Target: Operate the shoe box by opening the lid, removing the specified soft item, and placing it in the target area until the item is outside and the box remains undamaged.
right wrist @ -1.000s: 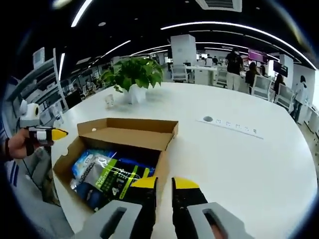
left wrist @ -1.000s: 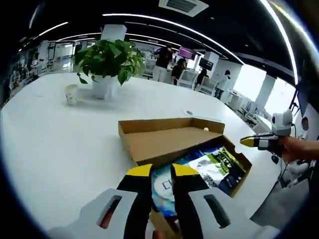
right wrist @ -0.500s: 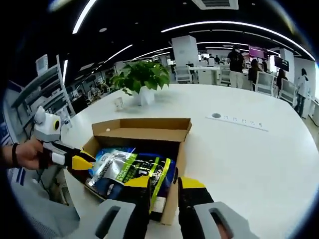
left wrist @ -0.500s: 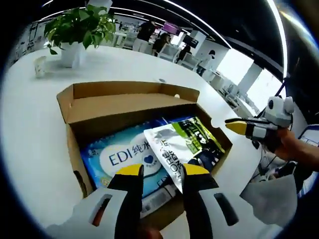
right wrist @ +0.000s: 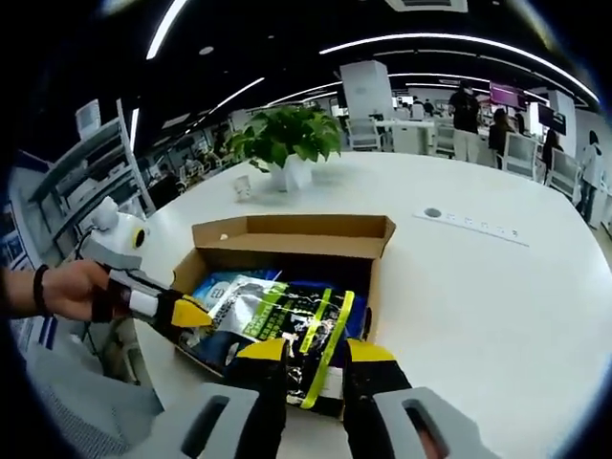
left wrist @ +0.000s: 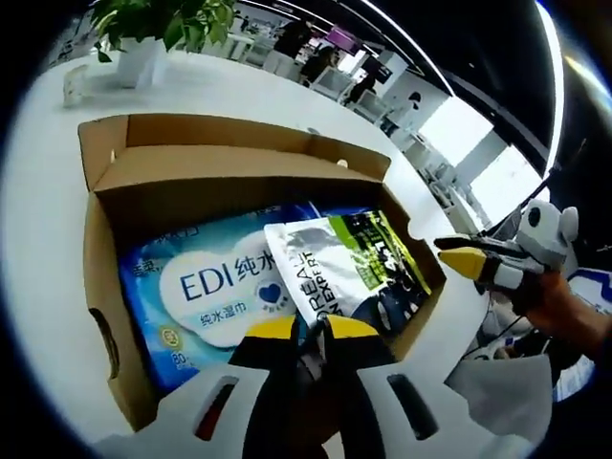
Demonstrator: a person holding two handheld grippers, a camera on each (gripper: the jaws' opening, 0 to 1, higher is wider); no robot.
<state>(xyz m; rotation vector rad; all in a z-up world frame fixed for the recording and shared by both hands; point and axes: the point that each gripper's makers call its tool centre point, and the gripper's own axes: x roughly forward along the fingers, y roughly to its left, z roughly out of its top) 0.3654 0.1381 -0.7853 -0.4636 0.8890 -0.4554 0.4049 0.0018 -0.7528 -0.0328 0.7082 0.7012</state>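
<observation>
**Reaching Into the Open Carton**

Sitting on the smooth white worktop (right wrist: 497,287), the brown corrugated cardboard shoe box (left wrist: 100,277) has its lid folded back on the far side, raw fluted edges showing along the walls. Inside lie two soft packs: a flat blue-and-white plastic tissue pack (left wrist: 206,287) printed with "EDI" on the left in the left gripper view, and a glossy silver, black and lime-green pouch (left wrist: 349,268) overlapping it on the right, its film creased and shiny.

The left gripper (left wrist: 306,330), black with yellow tips, has its jaws drawn nearly together at the near edge of the pouch; whether they pinch the film cannot be told. In the right gripper view the right gripper (right wrist: 316,352) holds its jaws apart at the near wall of the box, the pouch's green edge between them.

A leafy green plant in a white pot (right wrist: 287,143) stands far across the worktop.
</observation>
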